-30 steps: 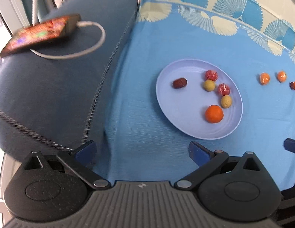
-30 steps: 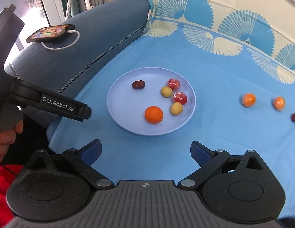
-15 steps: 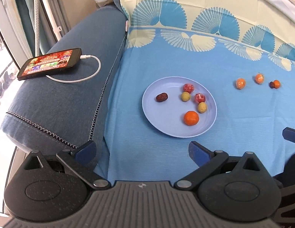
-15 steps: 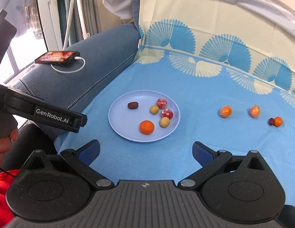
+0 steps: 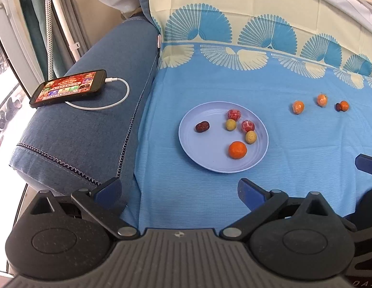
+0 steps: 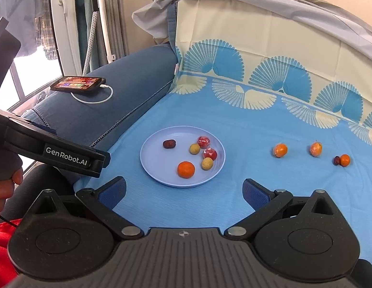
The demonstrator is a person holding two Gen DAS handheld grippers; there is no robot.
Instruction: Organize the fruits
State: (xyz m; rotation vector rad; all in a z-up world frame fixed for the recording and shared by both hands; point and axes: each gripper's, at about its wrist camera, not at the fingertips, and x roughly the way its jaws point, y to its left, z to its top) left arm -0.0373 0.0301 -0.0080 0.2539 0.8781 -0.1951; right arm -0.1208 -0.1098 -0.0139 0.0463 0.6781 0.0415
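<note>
A lilac plate [image 5: 193,144] [image 6: 152,163] lies on the blue cloth. It holds an orange [image 5: 237,150] [image 6: 186,169], a dark date [image 5: 202,126] [image 6: 169,143], two yellow-green fruits [image 5: 230,124] and two red wrapped fruits [image 5: 234,114]. To its right on the cloth lie two wrapped orange fruits [image 5: 298,107] [image 6: 280,150], then a small orange fruit [image 5: 344,105] [image 6: 345,160] touching a dark date [image 6: 336,160]. My left gripper [image 5: 178,189] and right gripper [image 6: 183,190] are both open and empty, held back from the plate.
A blue sofa arm [image 5: 90,124] at left carries a phone [image 5: 68,88] [image 6: 78,83] on a white cable. The cloth-covered backrest [image 6: 258,55] rises behind. The left gripper's body [image 6: 66,158] shows at the left of the right wrist view.
Both grippers have pulled back and up from the plate, so the fruits look smaller and farther. Both stay open. The fruits have not moved.
</note>
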